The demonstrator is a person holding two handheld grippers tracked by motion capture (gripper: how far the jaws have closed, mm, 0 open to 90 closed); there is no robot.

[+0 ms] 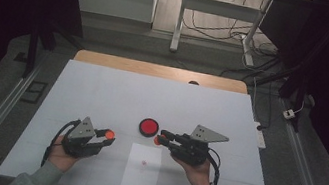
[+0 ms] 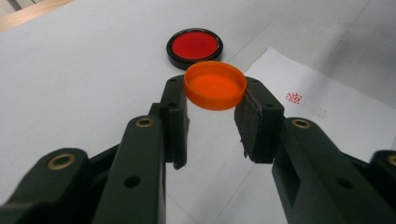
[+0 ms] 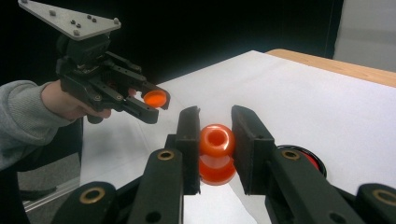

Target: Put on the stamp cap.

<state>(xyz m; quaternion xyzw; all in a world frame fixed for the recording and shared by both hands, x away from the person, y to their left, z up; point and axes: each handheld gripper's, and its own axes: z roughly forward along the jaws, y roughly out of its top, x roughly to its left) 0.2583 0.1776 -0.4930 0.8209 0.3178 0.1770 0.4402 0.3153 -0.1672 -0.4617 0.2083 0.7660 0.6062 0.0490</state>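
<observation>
- Jaws of the left gripper [image 2: 215, 105] clamped on an orange cap [image 2: 215, 85], held by its rim, hollow side up, at centre of the left gripper view
- High view: left gripper [image 1: 105, 138] at lower left of the frame, cap [image 1: 108, 135] a bright spot at its tip, clear of the table
- Jaws of the right gripper [image 3: 215, 126] pressed on an orange stamp body [image 3: 216, 151], waisted shape with a hole in its near end, lower centre of the right gripper view
- High view: right gripper [image 1: 161, 137] just right of centre, stamp body [image 1: 157, 140] at its tip, close beside the ink pad
- Round black ink pad [image 1: 149, 127], red inside, lies open at centre of the table [image 1: 101, 92]
- White paper sheet [image 1: 140, 174] below the ink pad, between the two hands; small red mark [image 1: 143, 162] on it
- Left gripper view: red mark [image 2: 293, 97] on the sheet, right of the cap; ink pad [image 2: 194, 46] just above the cap in the frame
- Cap and stamp body well apart
</observation>
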